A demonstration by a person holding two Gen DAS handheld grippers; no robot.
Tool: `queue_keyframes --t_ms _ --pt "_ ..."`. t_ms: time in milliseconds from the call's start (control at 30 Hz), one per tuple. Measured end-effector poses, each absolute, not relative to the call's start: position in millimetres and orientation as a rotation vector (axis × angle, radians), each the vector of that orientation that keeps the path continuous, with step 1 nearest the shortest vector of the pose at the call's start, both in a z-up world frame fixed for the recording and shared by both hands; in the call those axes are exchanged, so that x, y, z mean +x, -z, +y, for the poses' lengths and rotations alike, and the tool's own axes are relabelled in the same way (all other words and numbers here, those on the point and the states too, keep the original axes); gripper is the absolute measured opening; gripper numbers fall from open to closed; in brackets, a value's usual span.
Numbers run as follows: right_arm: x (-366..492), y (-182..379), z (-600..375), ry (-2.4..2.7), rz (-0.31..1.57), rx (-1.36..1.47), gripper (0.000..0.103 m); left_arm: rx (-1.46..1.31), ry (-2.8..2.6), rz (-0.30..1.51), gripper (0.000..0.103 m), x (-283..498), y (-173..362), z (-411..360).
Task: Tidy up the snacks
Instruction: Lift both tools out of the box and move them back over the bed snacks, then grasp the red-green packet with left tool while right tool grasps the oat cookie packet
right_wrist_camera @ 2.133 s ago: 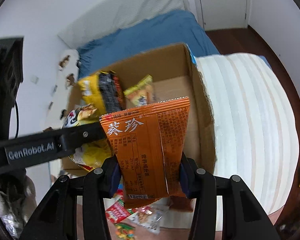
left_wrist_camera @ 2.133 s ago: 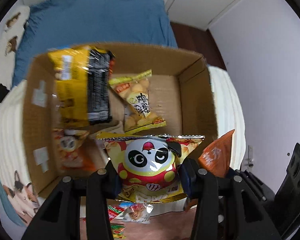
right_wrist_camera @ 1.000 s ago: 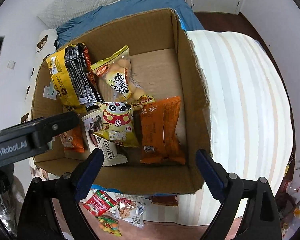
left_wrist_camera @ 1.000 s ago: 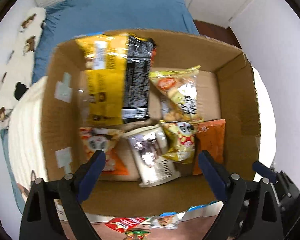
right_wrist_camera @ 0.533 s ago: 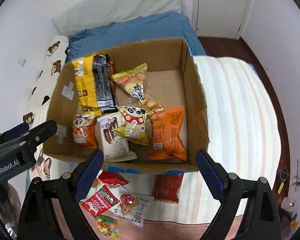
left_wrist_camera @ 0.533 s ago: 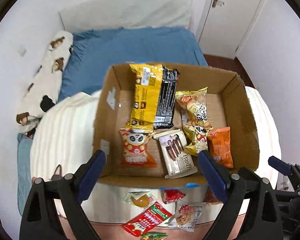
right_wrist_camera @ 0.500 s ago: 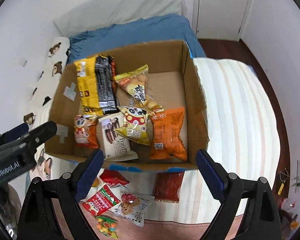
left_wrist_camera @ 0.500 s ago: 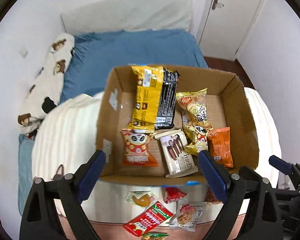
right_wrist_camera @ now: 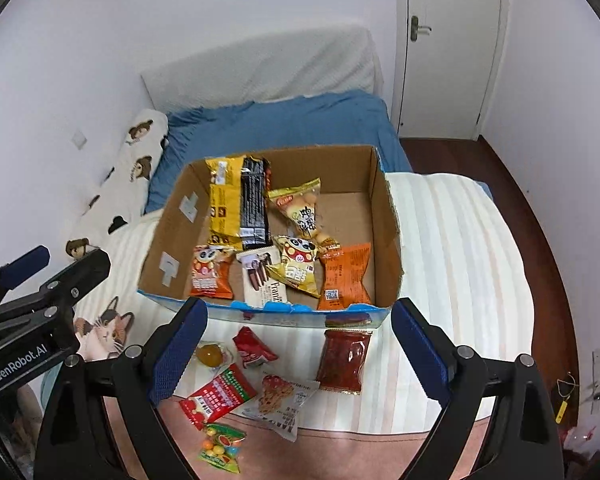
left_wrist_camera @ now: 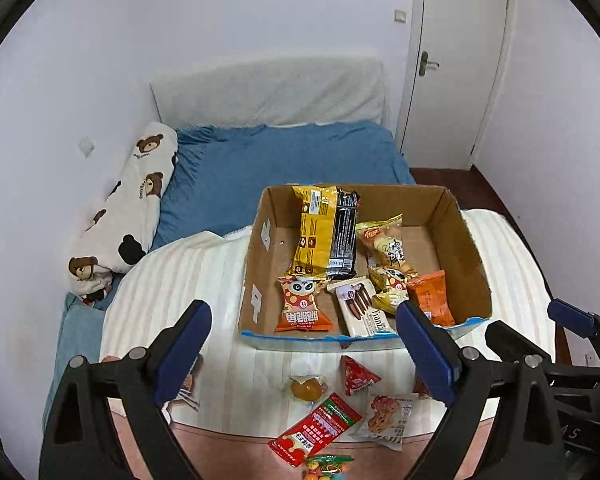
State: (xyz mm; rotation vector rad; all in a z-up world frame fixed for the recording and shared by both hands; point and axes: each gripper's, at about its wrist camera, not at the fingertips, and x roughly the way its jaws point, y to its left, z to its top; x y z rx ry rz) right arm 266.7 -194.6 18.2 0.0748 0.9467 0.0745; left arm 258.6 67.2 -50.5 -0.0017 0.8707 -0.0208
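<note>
A cardboard box [left_wrist_camera: 470,256] [right_wrist_camera: 386,216] stands on the striped white bed cover and holds several snack packets, among them an orange packet [left_wrist_camera: 430,296] [right_wrist_camera: 346,272] and a yellow panda packet [left_wrist_camera: 390,286] [right_wrist_camera: 298,264]. Loose snacks lie in front of the box: a red packet [left_wrist_camera: 314,430] [right_wrist_camera: 216,396], a cookie packet [left_wrist_camera: 384,420] [right_wrist_camera: 278,400], a dark red pouch [right_wrist_camera: 342,360] and a small red triangle pack [left_wrist_camera: 356,374] [right_wrist_camera: 254,348]. My left gripper [left_wrist_camera: 302,354] is open and empty, above the loose snacks. My right gripper [right_wrist_camera: 298,350] is open and empty too.
A blue bed [left_wrist_camera: 288,168] with a bear-print pillow [left_wrist_camera: 124,204] lies behind the box. A white door [left_wrist_camera: 456,64] is at the back right. Dark wood floor [right_wrist_camera: 540,208] runs along the right. A candy bag [right_wrist_camera: 222,448] lies at the near edge.
Both grippers let go of their packets into the box, opened wide, and drew back and up. The box now looks smaller and the loose snacks in front have come into view.
</note>
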Motion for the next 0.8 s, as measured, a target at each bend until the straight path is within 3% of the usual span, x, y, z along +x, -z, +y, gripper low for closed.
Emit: queue_keyframes --t_ms 167,333,600,800 --pt "246.5 -11.9 -198.4 -0.085 0.968 0.109 0.095 -0.011 0.02 0.869 0.095 239.3 51.1 72.4" --pt "231.5 37.0 -210.8 -0.096 1.091 0.195 0.095 0.027 -0.012 0.939 0.095 220.1 85.7 80.2" --pt "215.9 143.4 -219.3 -0.119 1.337 0.37 0.095 0.242 0.012 1.229 0.095 213.6 209.2 67.3" --pt "216.3 183.3 -220.3 -0.11 1.398 0.416 0.095 0.401 0.151 1.393 0.094 234.0 289.8 30.5"
